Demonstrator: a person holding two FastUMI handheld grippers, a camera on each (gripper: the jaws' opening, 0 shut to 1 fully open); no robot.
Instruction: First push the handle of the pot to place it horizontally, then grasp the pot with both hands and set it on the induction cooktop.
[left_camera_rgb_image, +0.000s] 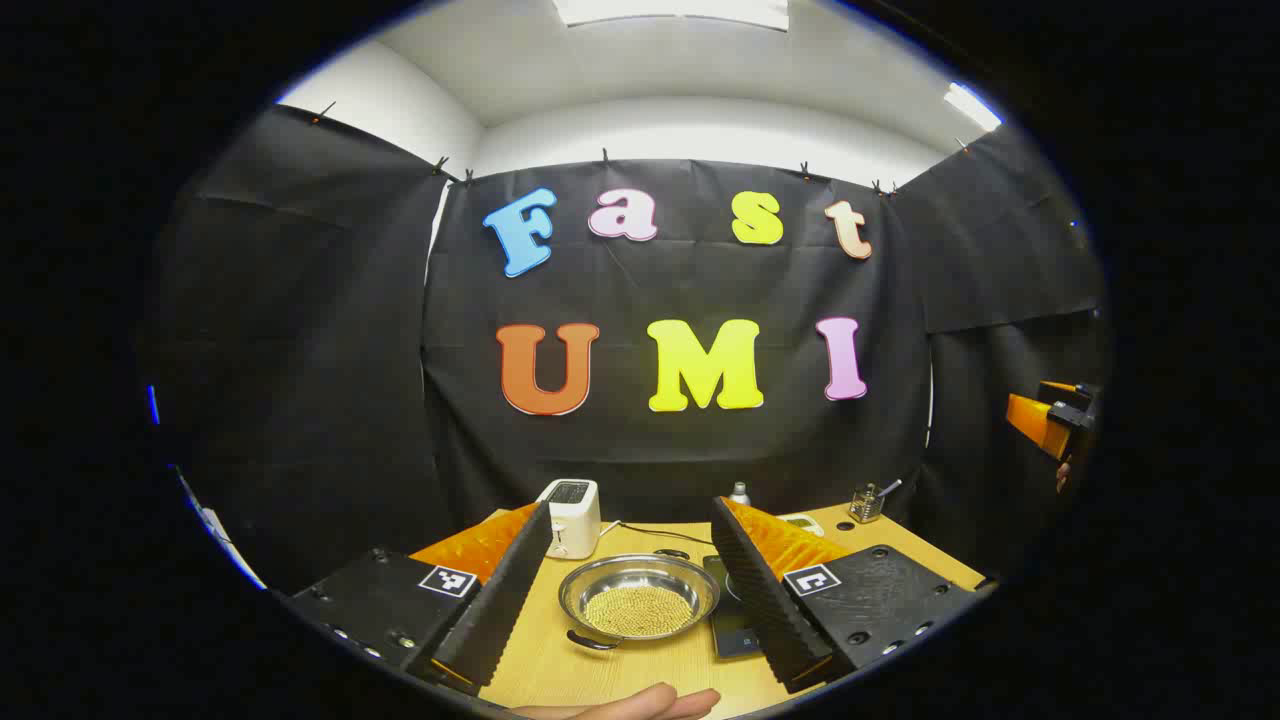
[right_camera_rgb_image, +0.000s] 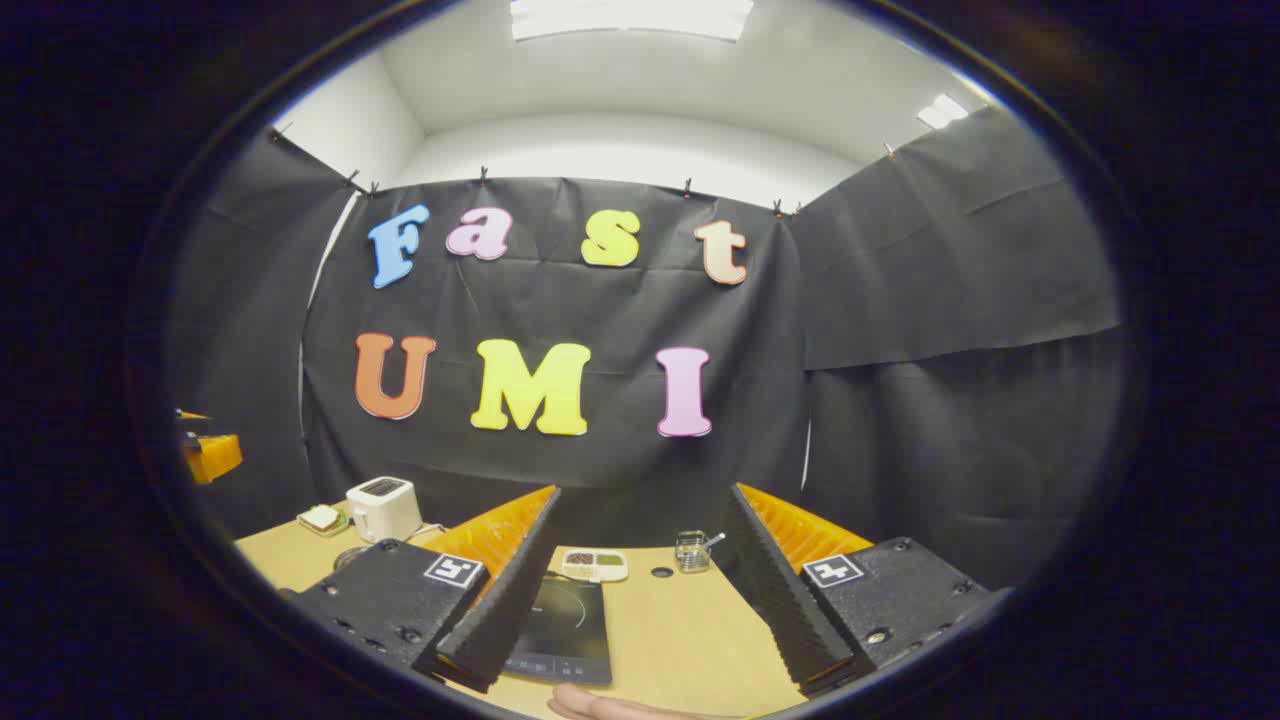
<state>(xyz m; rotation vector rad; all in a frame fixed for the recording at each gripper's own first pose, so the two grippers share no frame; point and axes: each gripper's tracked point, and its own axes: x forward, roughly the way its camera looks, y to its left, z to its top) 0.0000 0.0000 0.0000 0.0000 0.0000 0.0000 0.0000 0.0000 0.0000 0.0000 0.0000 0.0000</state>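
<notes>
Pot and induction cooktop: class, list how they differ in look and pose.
The pot is a round, shiny metal bowl holding small yellowish beads; the induction cooktop is a flat, dark slab with nothing on it. The pot has raised walls and a handle; the cooktop lies flush. Both rest on the wooden table.

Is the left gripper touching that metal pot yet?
Apart. In the left gripper view the pot sits on the table between the open fingers of the left gripper, farther off, with bare tabletop showing on both sides of it.
</notes>
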